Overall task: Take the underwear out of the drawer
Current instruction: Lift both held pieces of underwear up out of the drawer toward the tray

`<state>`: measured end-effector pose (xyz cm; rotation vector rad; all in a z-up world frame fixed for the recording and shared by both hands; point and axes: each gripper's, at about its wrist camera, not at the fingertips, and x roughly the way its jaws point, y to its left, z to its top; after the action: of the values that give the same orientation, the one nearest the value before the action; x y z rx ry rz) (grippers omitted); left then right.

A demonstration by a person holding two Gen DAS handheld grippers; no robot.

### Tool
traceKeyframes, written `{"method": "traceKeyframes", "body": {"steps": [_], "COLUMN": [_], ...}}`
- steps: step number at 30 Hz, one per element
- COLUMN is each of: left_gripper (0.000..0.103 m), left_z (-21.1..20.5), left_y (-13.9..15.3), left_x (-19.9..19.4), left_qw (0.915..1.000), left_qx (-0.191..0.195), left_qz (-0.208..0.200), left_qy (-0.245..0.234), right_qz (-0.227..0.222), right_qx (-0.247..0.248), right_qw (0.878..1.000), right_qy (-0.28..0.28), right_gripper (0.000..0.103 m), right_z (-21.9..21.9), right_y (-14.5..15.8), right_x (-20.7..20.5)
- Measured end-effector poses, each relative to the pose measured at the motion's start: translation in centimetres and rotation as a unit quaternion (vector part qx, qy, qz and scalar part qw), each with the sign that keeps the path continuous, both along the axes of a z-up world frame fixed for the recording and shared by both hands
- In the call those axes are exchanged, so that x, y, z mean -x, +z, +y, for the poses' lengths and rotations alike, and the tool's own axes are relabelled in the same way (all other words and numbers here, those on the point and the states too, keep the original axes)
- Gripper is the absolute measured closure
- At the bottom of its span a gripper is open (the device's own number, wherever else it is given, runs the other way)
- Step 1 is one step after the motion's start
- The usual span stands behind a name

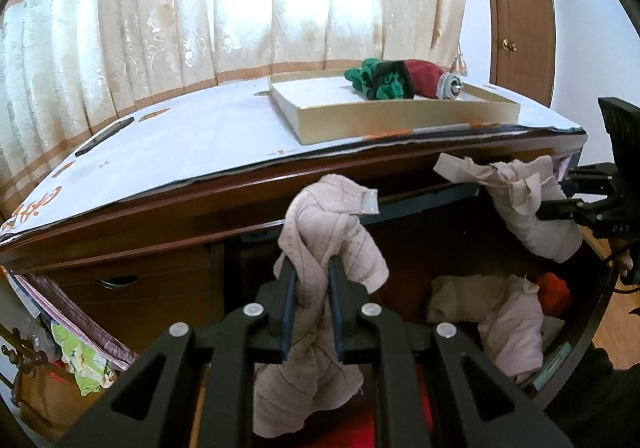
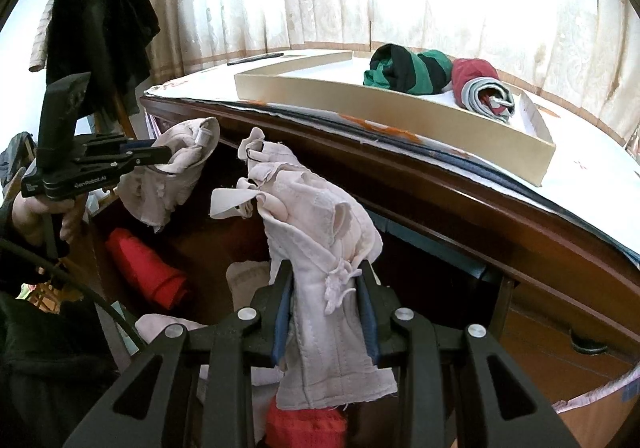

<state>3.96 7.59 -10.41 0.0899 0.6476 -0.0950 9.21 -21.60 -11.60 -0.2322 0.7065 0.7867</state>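
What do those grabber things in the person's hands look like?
Both are black plastic. The left gripper has a tall black block on top, white lettering on its side and a black cable trailing below. Its fingers carry blue pads, with round silver bolts on the arms behind. The right gripper matches: blue pads, silver bolts. The hand comes out of a dark sleeve.

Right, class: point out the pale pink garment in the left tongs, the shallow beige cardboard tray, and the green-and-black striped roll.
Pale pink garment (image 1: 320,216): left wrist view, bunched top.
Shallow beige cardboard tray (image 1: 400,122): left wrist view, front wall.
Green-and-black striped roll (image 2: 408,72): right wrist view, middle band.
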Motion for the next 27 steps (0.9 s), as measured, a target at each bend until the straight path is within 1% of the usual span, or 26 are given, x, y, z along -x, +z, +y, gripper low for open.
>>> {"method": "traceKeyframes", "body": {"steps": [7, 27], "left_gripper": [0.09, 0.09], "left_z": [0.1, 0.4], "left_y": [0.4, 1.3], "left_x": [0.5, 1.5], "left_qw": [0.9998, 0.9977], "left_qx": [0.009, 0.03], "left_qz": [-0.02, -0.058], "left_qy": [0.001, 0.019], "right_qz": [-0.013, -0.055], "right_qx": [-0.014, -0.062], "right_qw": [1.0, 0.997], "right_qy": [0.002, 0.008], "right_gripper": [0.071, 0.07], "right_z": [-0.3, -1.3], "right_y": [0.4, 1.5], "right_x": [0.4, 1.7]}}
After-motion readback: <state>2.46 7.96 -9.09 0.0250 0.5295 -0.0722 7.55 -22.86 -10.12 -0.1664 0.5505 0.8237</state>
